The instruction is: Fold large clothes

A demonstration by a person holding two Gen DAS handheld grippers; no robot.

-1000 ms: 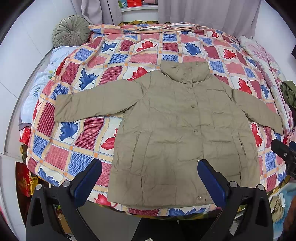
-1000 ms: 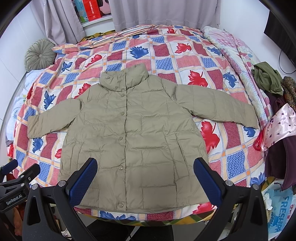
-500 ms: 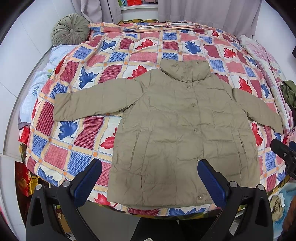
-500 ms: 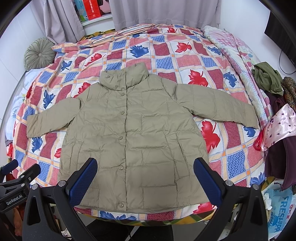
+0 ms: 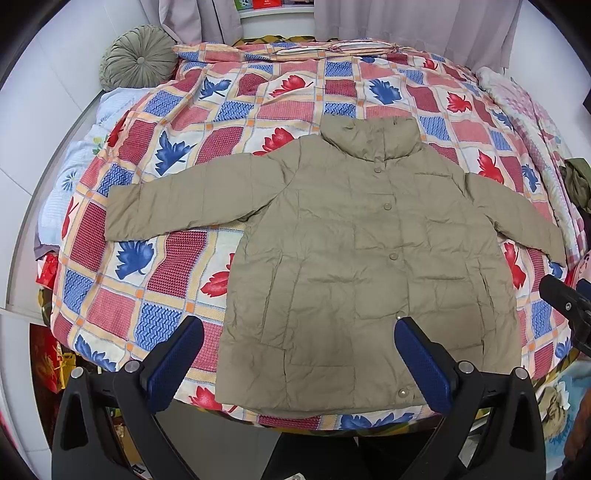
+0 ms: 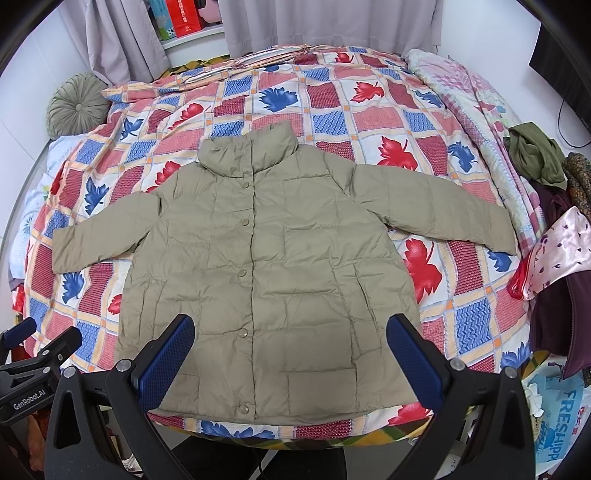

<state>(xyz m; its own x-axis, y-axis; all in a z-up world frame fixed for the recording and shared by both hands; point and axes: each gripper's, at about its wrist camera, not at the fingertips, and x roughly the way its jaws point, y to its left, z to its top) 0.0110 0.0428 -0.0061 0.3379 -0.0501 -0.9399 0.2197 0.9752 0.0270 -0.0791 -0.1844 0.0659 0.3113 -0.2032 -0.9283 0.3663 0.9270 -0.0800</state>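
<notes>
A khaki quilted jacket [image 5: 362,266] lies flat and buttoned on the bed, collar away from me, both sleeves spread out to the sides; it also shows in the right wrist view [image 6: 266,273]. My left gripper [image 5: 299,354] is open and empty, held above the jacket's hem on its left half. My right gripper [image 6: 290,350] is open and empty, held above the hem near the button line. Neither touches the jacket. The right gripper shows at the right edge of the left wrist view [image 5: 565,302], and the left gripper at the lower left of the right wrist view [image 6: 33,354].
The bed has a checked quilt with red and blue leaves [image 5: 177,258]. A round green cushion [image 5: 136,55] sits at the far left corner. A pile of other clothes [image 6: 554,221] lies along the bed's right side. Curtains [image 6: 325,22] hang behind.
Both views have shifted very slightly; the jacket lies as before and both grippers stay open.
</notes>
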